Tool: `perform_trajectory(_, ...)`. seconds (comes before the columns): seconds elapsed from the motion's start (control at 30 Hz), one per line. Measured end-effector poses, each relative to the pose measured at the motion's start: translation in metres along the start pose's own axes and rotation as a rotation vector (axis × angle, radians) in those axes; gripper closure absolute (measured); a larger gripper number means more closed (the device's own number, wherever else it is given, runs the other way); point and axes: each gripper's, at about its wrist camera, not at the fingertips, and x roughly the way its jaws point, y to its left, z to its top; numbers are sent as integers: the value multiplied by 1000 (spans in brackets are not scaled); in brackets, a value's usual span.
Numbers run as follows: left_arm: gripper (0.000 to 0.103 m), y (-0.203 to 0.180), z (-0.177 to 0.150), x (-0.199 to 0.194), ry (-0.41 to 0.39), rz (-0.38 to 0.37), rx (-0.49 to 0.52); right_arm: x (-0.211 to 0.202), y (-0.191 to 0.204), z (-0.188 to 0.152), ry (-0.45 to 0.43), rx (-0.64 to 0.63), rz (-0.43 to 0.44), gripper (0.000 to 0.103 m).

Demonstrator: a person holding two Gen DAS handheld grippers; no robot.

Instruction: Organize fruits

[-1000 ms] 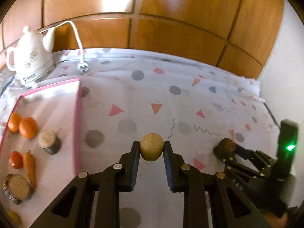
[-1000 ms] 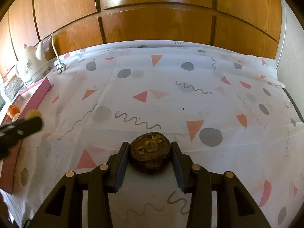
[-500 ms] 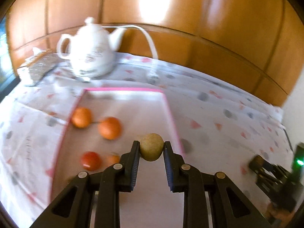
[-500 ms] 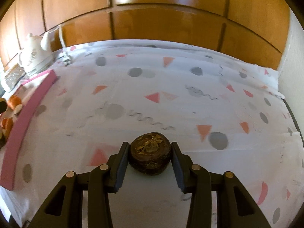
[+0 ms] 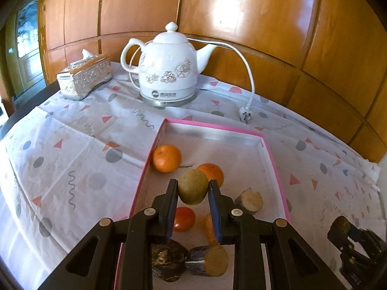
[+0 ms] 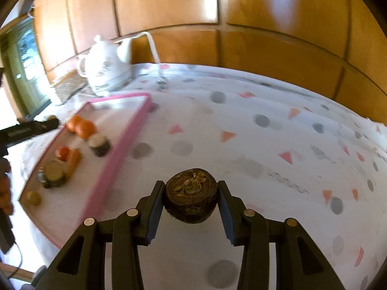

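**Most of the produce is boxed; two pieces are on their way in**

Nearest the left camera, the left gripper is clenched on a greenish-brown fruit, held above the pink-rimmed box. In the box below lie two dark cut pieces, a small red fruit, a carrot partly hidden by the jaws, a pale cut piece and, farther back, two oranges. The right gripper grasps a dark round fruit over the patterned tablecloth, beside the box and not yet above it. Judging by this, setting down both held pieces remains. A white kettle stands beyond.
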Motion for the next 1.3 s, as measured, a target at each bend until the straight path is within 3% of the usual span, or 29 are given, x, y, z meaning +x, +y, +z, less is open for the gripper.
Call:
perform_trajectory(0.17, 77, 6, -1, -5, -9, -4, -13, -3, 33, 15, -19, -56, 76, 60)
perform_trajectory(0.3, 62, 11, 0, -10, -14, -11, -33, 4, 60, 26, -10, -98, 134, 59)
perform_trajectory(0.4, 60, 15, 0, -16, -23, -12, -45, 9, 76, 30, -1, -125, 158, 59)
perform_trajectory(0.67, 53, 22, -5, -32, -47, 10, -52, 43, 109, 42, 86, -159, 213, 59)
perform_trajectory(0.73, 46, 24, -6, -35, -52, 16, -58, 47, 113, 42, 91, -163, 215, 59)
perform_trajectory(0.87, 41, 28, -10, -45, -65, 35, -63, 42, 117, 42, 67, -166, 215, 47)
perform_trajectory(1.2, 22, 28, -28, -71, -111, 67, -50, 5, 108, 27, -34, -90, 116, 47)
perform_trajectory(1.3, 6, 25, -34, -80, -127, 80, -36, -6, 105, 18, -58, -66, 90, 47)
